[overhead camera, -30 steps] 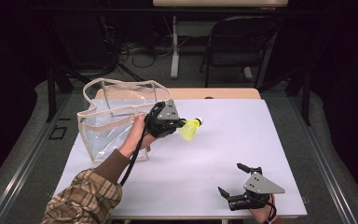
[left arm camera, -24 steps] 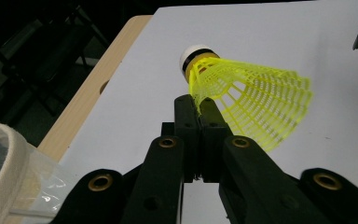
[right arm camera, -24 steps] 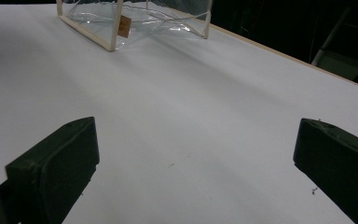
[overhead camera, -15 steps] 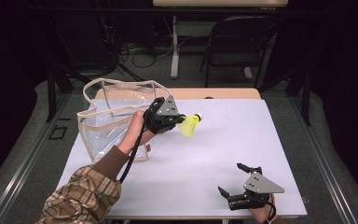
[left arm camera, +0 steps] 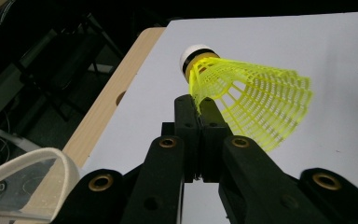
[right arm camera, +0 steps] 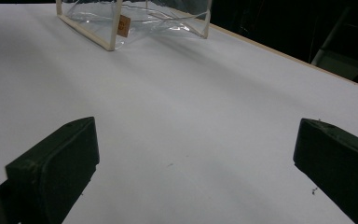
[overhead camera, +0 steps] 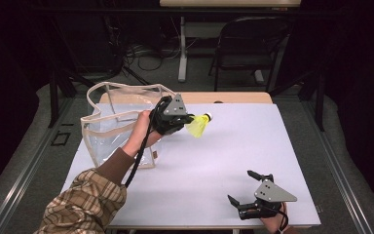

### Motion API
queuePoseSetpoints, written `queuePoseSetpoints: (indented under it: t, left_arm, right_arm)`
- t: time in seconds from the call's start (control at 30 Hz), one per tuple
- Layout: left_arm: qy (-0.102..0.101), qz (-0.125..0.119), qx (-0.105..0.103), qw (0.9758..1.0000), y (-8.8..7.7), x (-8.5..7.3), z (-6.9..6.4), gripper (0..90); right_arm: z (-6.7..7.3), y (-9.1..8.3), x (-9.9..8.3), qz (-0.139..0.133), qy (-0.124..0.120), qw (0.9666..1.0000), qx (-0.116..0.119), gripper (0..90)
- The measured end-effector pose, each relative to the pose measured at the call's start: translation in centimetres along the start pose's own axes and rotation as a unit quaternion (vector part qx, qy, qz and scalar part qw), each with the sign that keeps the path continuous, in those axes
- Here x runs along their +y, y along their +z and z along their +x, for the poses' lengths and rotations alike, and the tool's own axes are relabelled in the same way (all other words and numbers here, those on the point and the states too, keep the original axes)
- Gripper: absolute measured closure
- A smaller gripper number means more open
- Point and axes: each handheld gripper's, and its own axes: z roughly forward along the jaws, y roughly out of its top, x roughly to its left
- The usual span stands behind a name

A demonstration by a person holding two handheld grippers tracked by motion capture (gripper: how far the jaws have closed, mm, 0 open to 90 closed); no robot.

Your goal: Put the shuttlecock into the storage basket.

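Note:
A yellow plastic shuttlecock with a white cork tip hangs above the white table, just right of a clear bag with cream trim. My left gripper is shut on the rim of its skirt. The left gripper view shows the shuttlecock pinched between the jaws of the left gripper, cork pointing away. My right gripper rests near the table's front right edge, open, nothing between its jaws. The right gripper faces bare table, with the bag far ahead.
The bag stands open at the table's back left, its handle close beside the left gripper. A wooden strip runs along the far table edge. A dark chair and cables lie on the floor behind.
The left gripper has lifted the shuttlecock slightly and nudged it right. The right gripper has stayed where it was.

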Motion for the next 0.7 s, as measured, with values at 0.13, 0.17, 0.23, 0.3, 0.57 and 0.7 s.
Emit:
queuePoseSetpoints:
  t: [0.13, 0.17, 0.23, 0.3, 0.57, 0.7]
  left_arm:
    - [0.007, 0.002, 0.003, 1.0, -0.1, 0.3, 0.3, 89.3]
    - [0.008, 0.004, 0.004, 1.0, -0.1, 0.4, 0.4, 89.3]
    - [0.007, 0.003, 0.007, 0.9999, -0.2, 0.6, 0.5, 89.3]
    - [0.007, 0.002, 0.009, 0.9999, -0.3, 0.8, 0.6, 89.2]
    - [0.006, -0.004, 0.013, 0.9999, -0.6, 0.9, 1.0, 89.3]
    - [0.006, -0.002, 0.016, 0.9999, -0.7, 1.0, 1.1, 89.3]
  right_arm:
    - [0.0, 0.0, 0.0, 0.001, -0.001, 1.0, -0.001, 0.0]
    - [0.0, 0.0, 0.0, 0.0, -0.001, 1.0, -0.002, 0.0]
    - [0.0, 0.0, 0.0, 0.002, 0.001, 1.0, -0.003, 0.0]
    - [0.0, 0.0, -0.1, 0.002, 0.001, 1.0, -0.003, 0.0]
    - [-0.1, 0.0, 0.0, 0.001, -0.001, 1.0, -0.004, 0.0]
    - [-0.1, 0.1, 0.0, 0.004, 0.002, 1.0, -0.003, 0.0]
